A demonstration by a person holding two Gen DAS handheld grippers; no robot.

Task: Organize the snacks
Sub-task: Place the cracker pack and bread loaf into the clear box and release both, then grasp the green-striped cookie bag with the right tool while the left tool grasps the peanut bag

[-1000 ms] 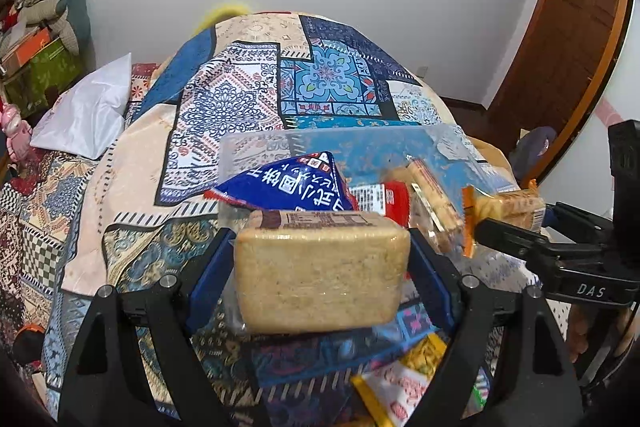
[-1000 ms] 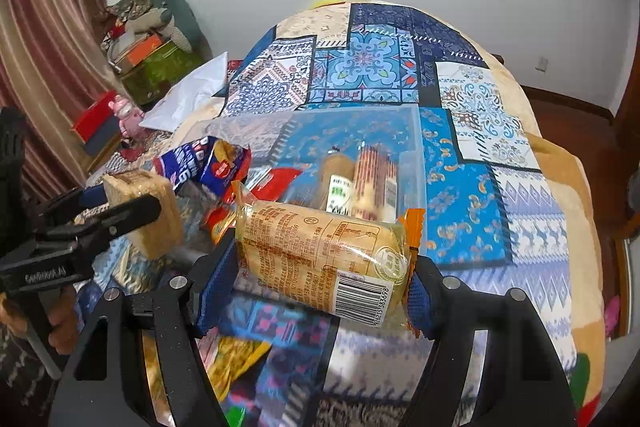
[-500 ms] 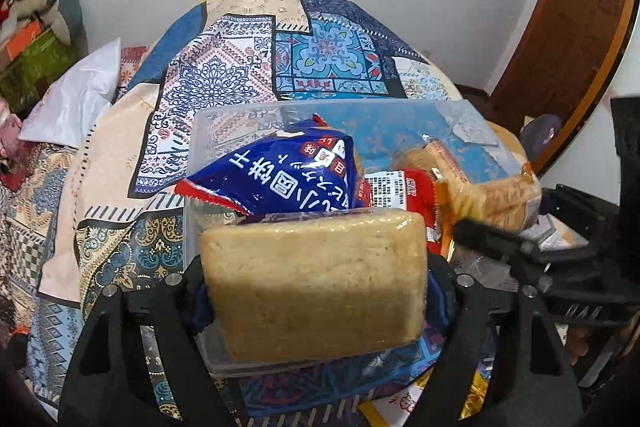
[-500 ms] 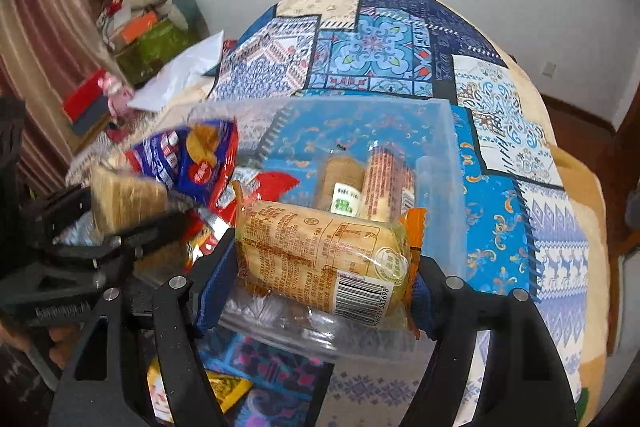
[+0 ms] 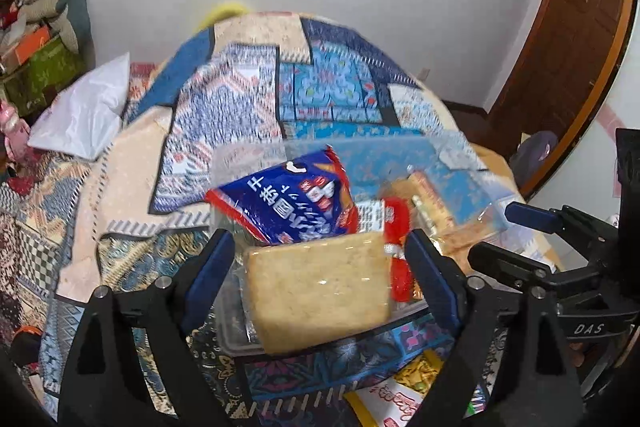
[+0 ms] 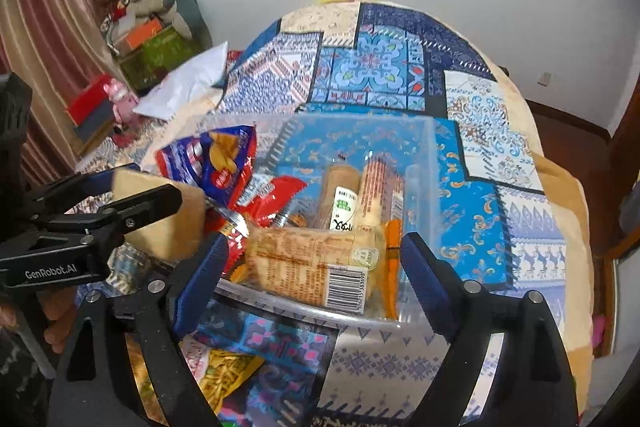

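A clear plastic bin (image 6: 432,155) sits on the patchwork bedspread and holds a blue snack bag (image 5: 292,203), a red packet (image 5: 396,227) and two upright rolls (image 6: 360,195). My left gripper (image 5: 320,263) is open; the tan bread pack (image 5: 320,287) lies between its spread blue pads at the bin's near left end. My right gripper (image 6: 312,263) is open too; the biscuit pack with a barcode (image 6: 316,267) rests inside the bin's near wall, clear of both pads. The left gripper also shows in the right wrist view (image 6: 120,203).
Loose yellow and white snack packets (image 6: 224,367) lie on the bedspread in front of the bin, also in the left wrist view (image 5: 400,387). A white pillow (image 5: 84,111) lies far left. Boxes and clutter (image 6: 148,43) stand by the wall. A wooden door (image 5: 560,59) is at right.
Both grippers carried their packs over the bin and lowered them in. Both sets of fingers have opened, and the bread pack and the biscuit pack now rest in the bin.
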